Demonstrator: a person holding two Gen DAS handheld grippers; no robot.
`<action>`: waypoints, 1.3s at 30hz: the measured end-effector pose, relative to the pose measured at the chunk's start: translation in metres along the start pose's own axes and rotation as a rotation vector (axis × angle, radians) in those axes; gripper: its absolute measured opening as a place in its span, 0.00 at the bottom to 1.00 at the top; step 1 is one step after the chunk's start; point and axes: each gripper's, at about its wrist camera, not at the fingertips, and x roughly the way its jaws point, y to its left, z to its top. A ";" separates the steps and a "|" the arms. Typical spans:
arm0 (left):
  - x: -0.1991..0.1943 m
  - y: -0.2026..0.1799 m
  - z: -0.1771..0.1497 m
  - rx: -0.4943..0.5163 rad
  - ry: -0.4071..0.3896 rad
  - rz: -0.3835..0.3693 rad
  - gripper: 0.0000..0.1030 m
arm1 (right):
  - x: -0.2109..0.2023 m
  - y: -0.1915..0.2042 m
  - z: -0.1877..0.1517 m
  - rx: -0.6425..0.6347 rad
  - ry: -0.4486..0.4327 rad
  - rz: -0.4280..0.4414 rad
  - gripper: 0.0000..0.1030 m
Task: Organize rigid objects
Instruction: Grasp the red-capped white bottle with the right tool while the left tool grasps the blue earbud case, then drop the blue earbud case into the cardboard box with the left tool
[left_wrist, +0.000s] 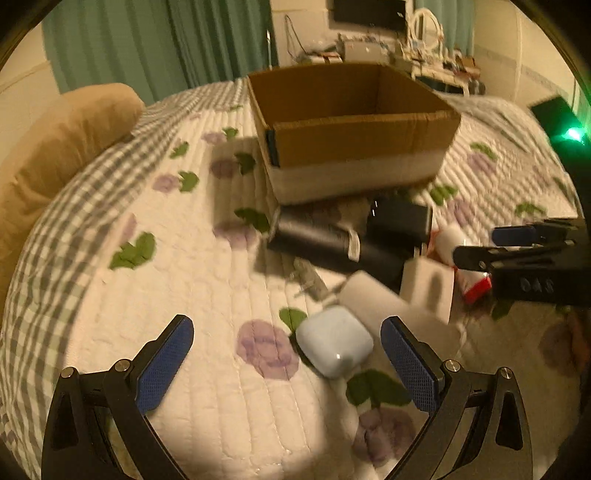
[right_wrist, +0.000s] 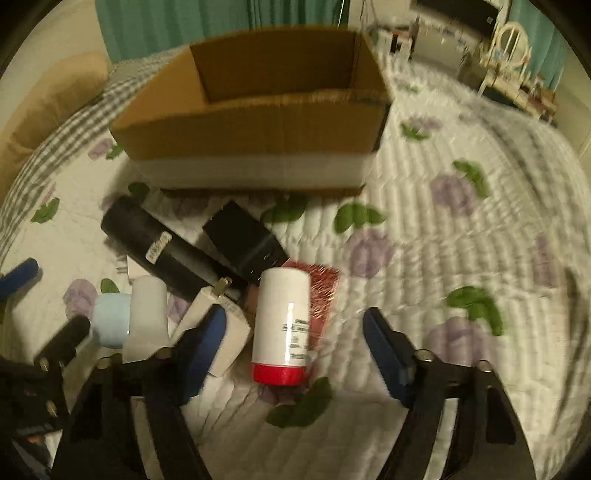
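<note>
White bottle (right_wrist: 283, 325) between spread jaws

Bed quilt (left_wrist: 207, 398): stitched cloth, matt, ribbed, printed flowers and leaves. Cardboard box (left_wrist: 354, 136): matt brown corrugated paperboard, rough cut edge, pale smooth band low on its near wall. Pale blue case (left_wrist: 334, 341): smooth plastic, slight gloss with a highlight. White bottle (right_wrist: 282, 325) with red cap: glossy plastic, paper-looking printed label. Black cylinder (right_wrist: 159, 247): matt, small label. Black block (right_wrist: 245, 242): dark smooth plastic. White charger (right_wrist: 221, 332): matt white plastic, metal prongs. Left gripper (left_wrist: 286, 360) and right gripper (right_wrist: 293, 338): black matt plastic frames, metal screws, blue textured pads (left_wrist: 162, 365). Tan cushion (left_wrist: 55, 166): soft matt cloth.
</note>
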 end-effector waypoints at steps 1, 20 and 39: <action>0.003 -0.002 -0.001 0.013 0.008 0.000 0.99 | 0.008 0.000 -0.001 0.002 0.026 0.011 0.54; 0.039 -0.028 0.000 0.117 0.122 -0.096 0.54 | -0.028 -0.013 -0.016 0.006 -0.093 0.019 0.34; -0.053 0.002 0.078 0.037 -0.144 -0.153 0.54 | -0.126 0.008 0.022 -0.095 -0.286 0.014 0.31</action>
